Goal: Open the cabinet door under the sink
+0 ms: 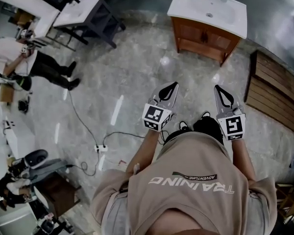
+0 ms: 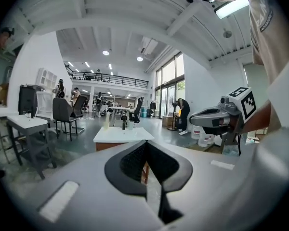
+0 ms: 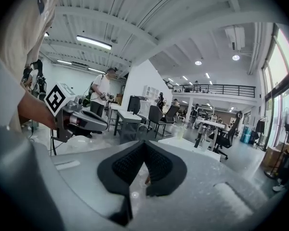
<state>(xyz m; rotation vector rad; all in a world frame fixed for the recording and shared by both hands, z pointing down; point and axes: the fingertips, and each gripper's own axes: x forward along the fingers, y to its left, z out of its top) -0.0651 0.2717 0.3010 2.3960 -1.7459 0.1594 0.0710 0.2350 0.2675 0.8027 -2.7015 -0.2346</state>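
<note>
The sink cabinet [image 1: 204,37] stands far ahead at the top right of the head view, brown wood with a white basin top [image 1: 208,10]; its doors look closed. My left gripper [image 1: 170,88] and right gripper [image 1: 223,94] are held side by side over the floor, well short of it, both pointing toward it. Both are shut with nothing between the jaws. In the left gripper view the shut gripper [image 2: 145,147] frames the white basin top [image 2: 123,134], with the right gripper [image 2: 216,117] alongside. In the right gripper view the shut gripper [image 3: 144,146] partly hides the basin top [image 3: 192,145].
A person [image 1: 36,65] sits on the floor at the left beside a dark-framed table [image 1: 85,13]. A cable with a power strip [image 1: 101,148] runs over the floor to my left. A slatted wooden platform [image 1: 277,94] lies at the right. Bare grey floor lies between me and the cabinet.
</note>
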